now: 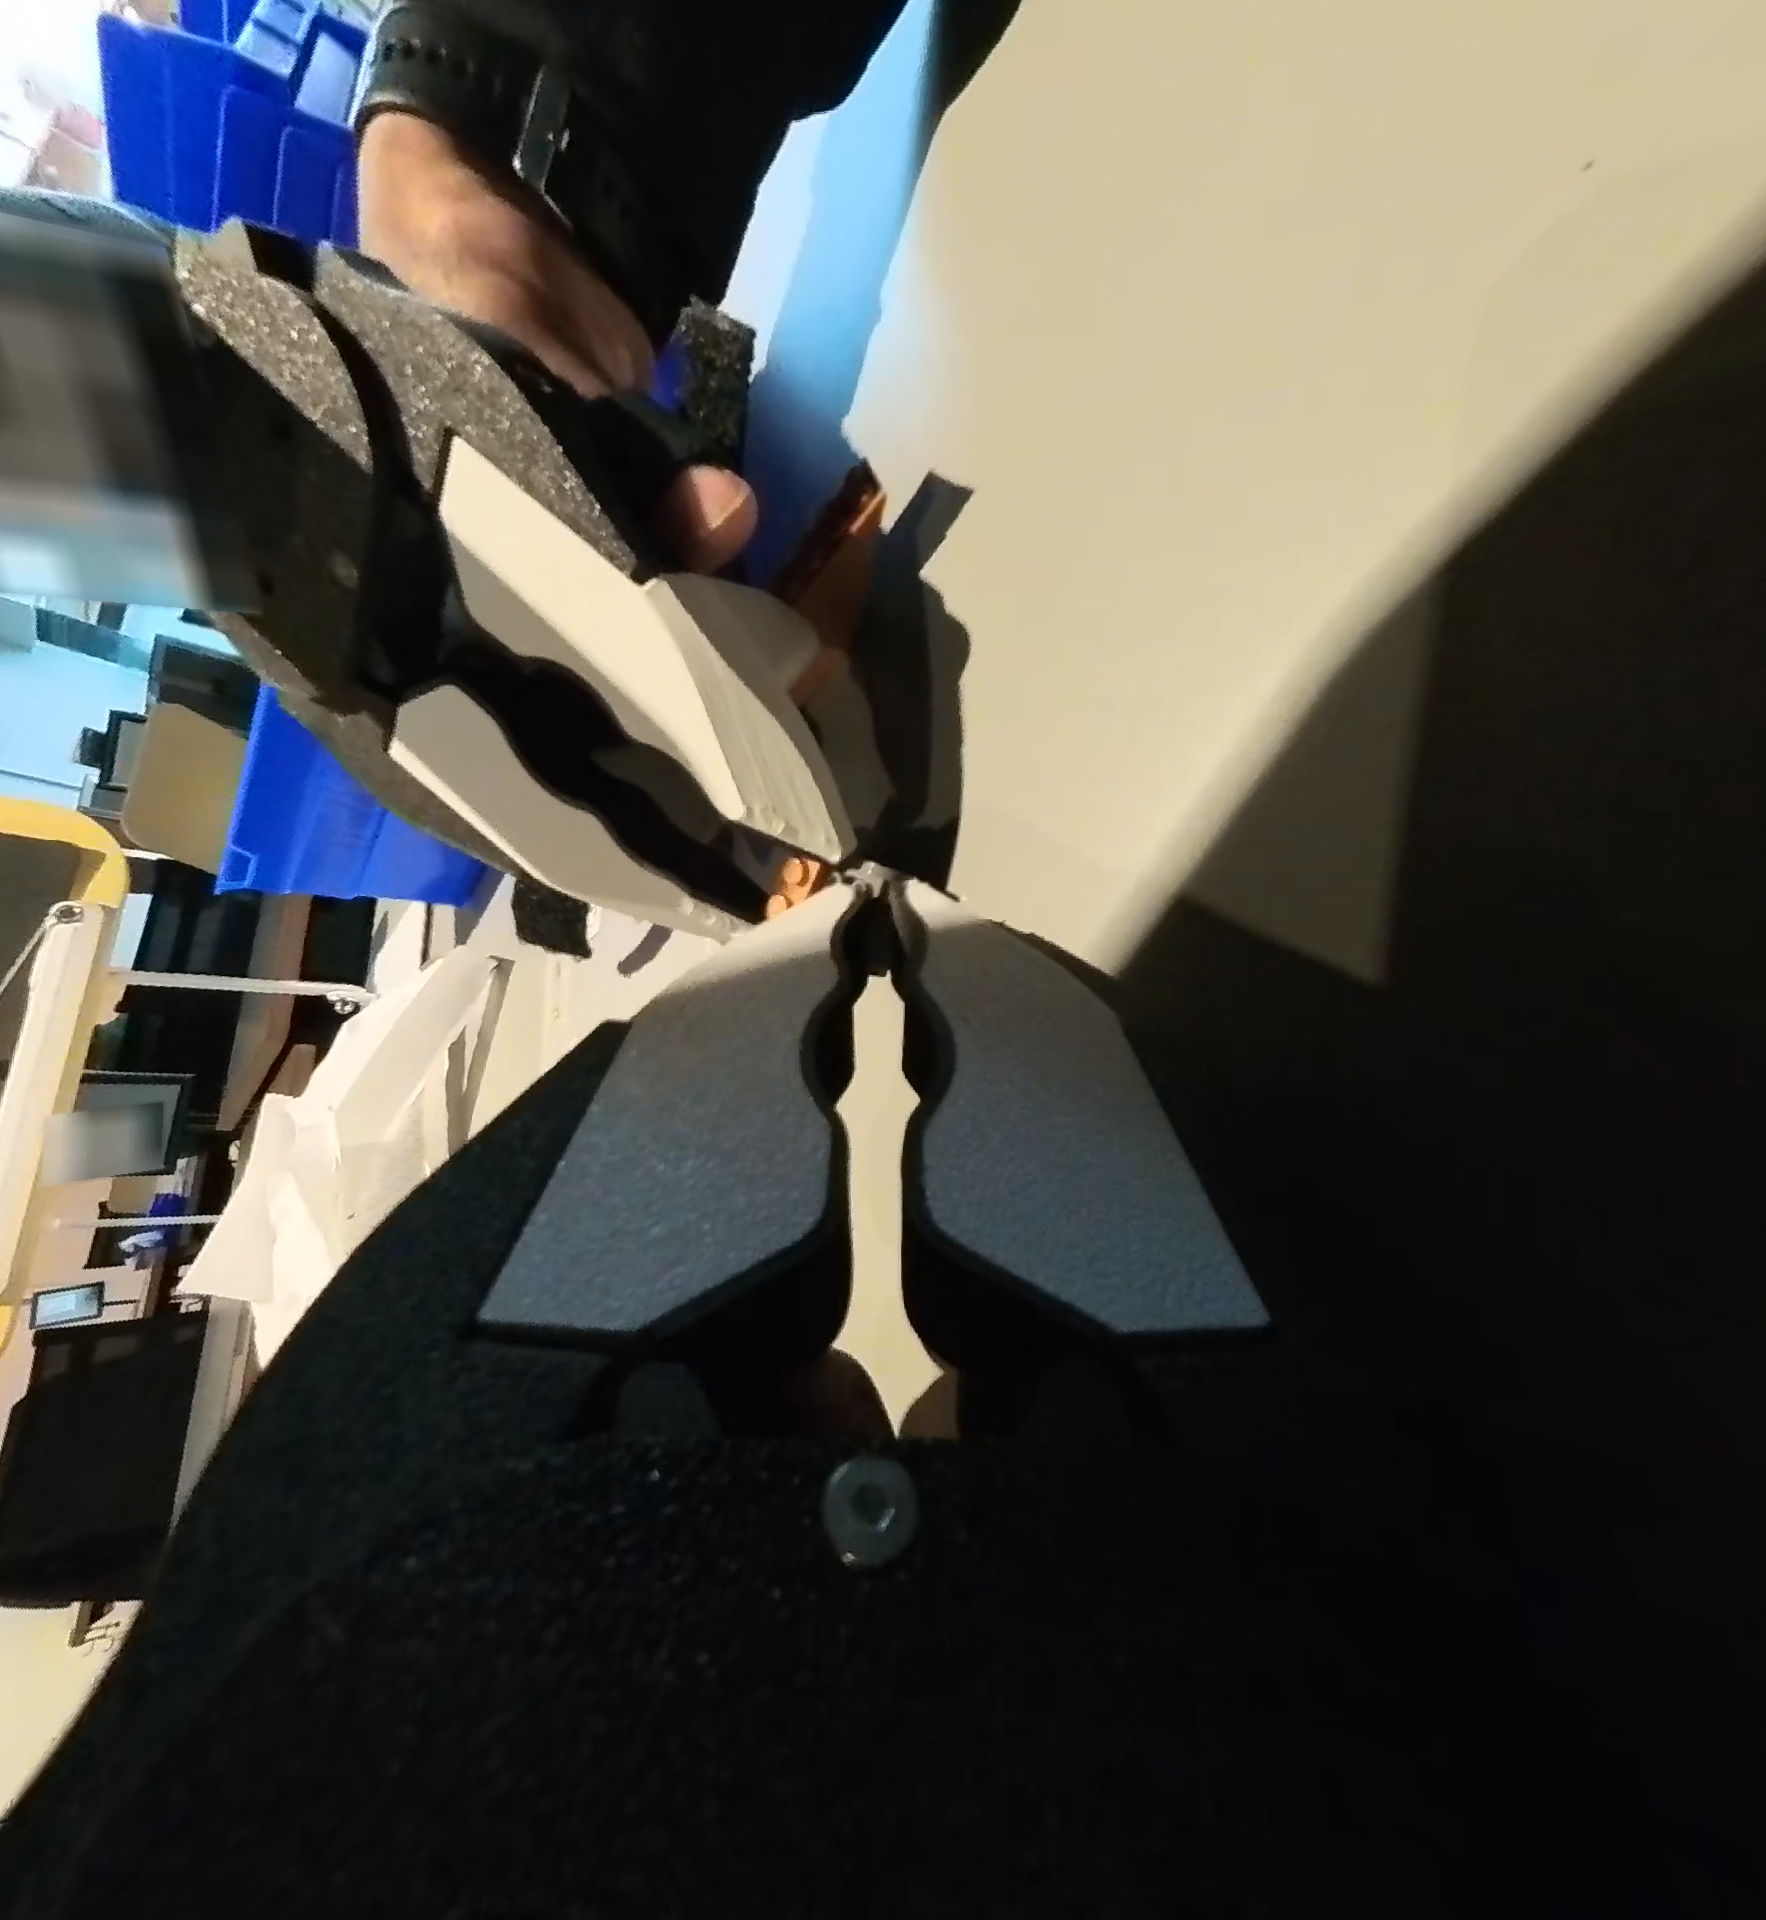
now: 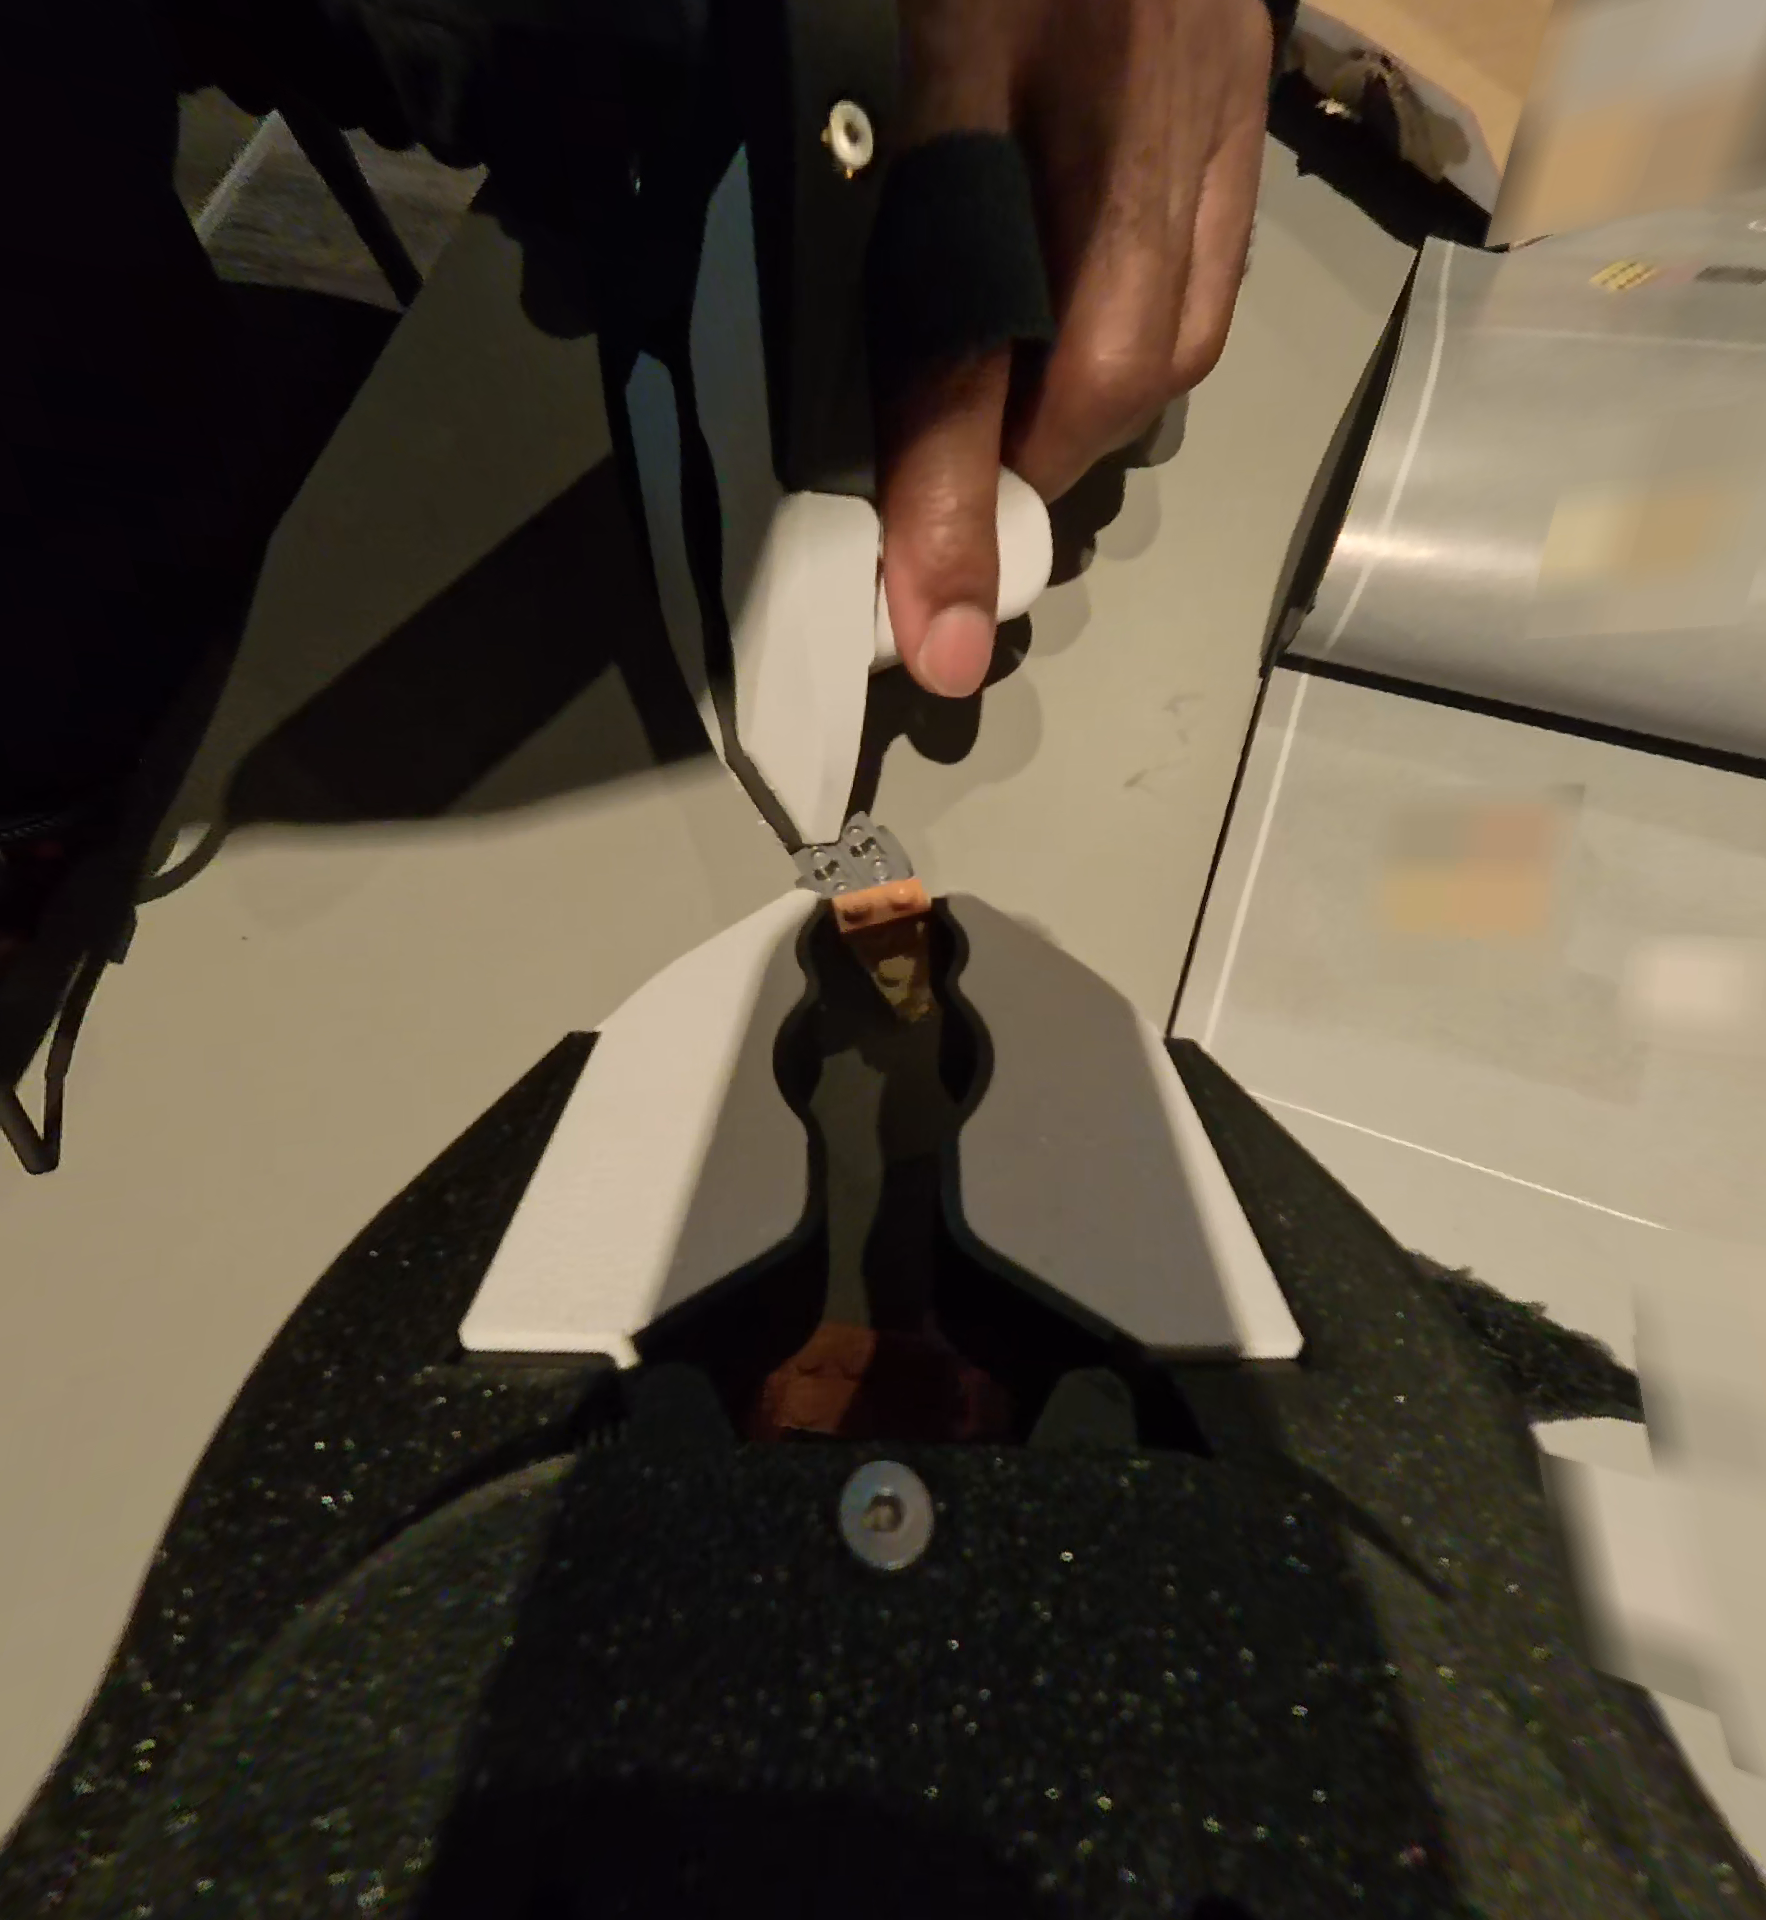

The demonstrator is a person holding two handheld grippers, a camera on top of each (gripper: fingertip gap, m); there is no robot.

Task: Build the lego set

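My right gripper (image 2: 879,916) is shut on an orange lego piece (image 2: 881,902) whose studded end sticks out past the fingertips. The rest of the piece runs back between the fingers. My left gripper (image 2: 837,836) comes in from above, shut on a small grey lego plate (image 2: 855,854). The plate's edge touches the orange piece's studded end. In the left wrist view my left gripper (image 1: 871,899) pinches the grey plate (image 1: 866,871) at its tips. The right gripper (image 1: 822,857) meets it from the upper left with the orange piece (image 1: 794,885). Both are held above the table.
The pale grey table (image 2: 339,1039) lies below. Glossy printed sheets (image 2: 1533,935) and a dark-edged box lie at the right. A black cable (image 2: 27,1039) runs along the left. Blue bins (image 1: 235,135) stand behind the person's hand (image 2: 1097,312). The tips of both grippers are at nearly the same place.
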